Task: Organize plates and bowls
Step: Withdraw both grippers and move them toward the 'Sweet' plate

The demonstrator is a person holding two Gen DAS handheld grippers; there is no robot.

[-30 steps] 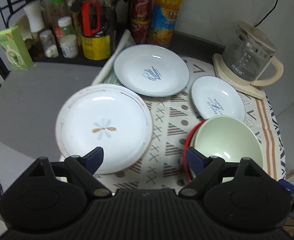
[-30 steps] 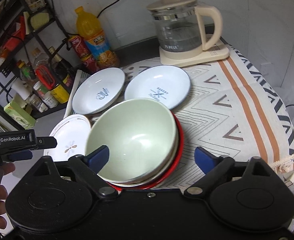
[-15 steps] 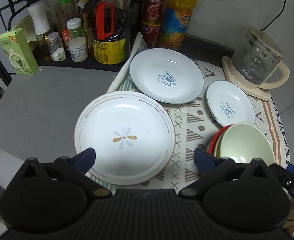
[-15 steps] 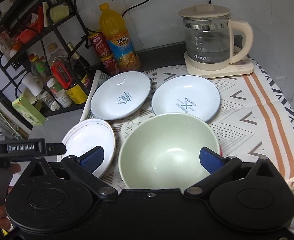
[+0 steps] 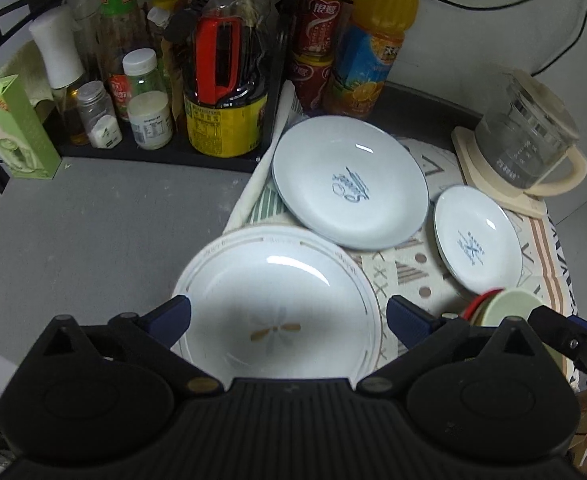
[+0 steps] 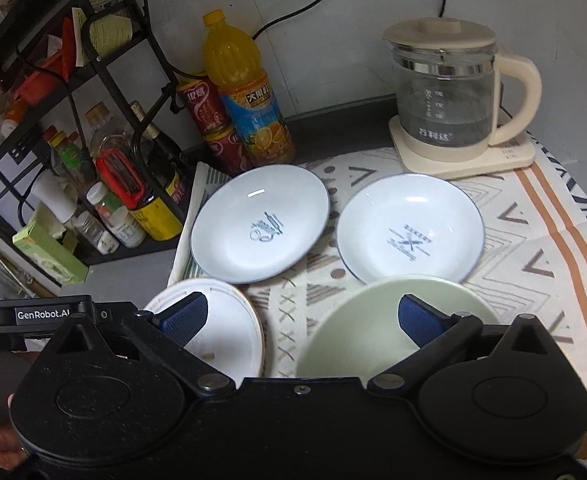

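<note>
Left wrist view: my left gripper [image 5: 287, 320] has slid left and forward over the last second, so the flower plate [image 5: 277, 312] now sits centred between its spread blue fingers [image 5: 169, 316], which grasp nothing. That lines me up, I judge, to pick this plate first and stack it with the others.

From the right wrist view, my right gripper [image 6: 301, 318] has pulled back and up from the bowls. Its fingers are parted wide and hold nothing; one hangs over the flower plate's edge, the other over the green bowl [image 6: 373, 328]. That bowl nests in a red bowl [image 5: 479, 300], whose rim shows only from the left camera.

Both grippers hover above the cloth [image 6: 541, 248], tilted down towards the dishes, with the left one just beside the right.

Farther off lie the big blue plate [image 5: 349, 188] and the small blue plate [image 5: 477, 240], near each other, not stacked. Behind them stand a kettle [image 6: 449, 96] and a juice bottle [image 6: 245, 88].
</note>
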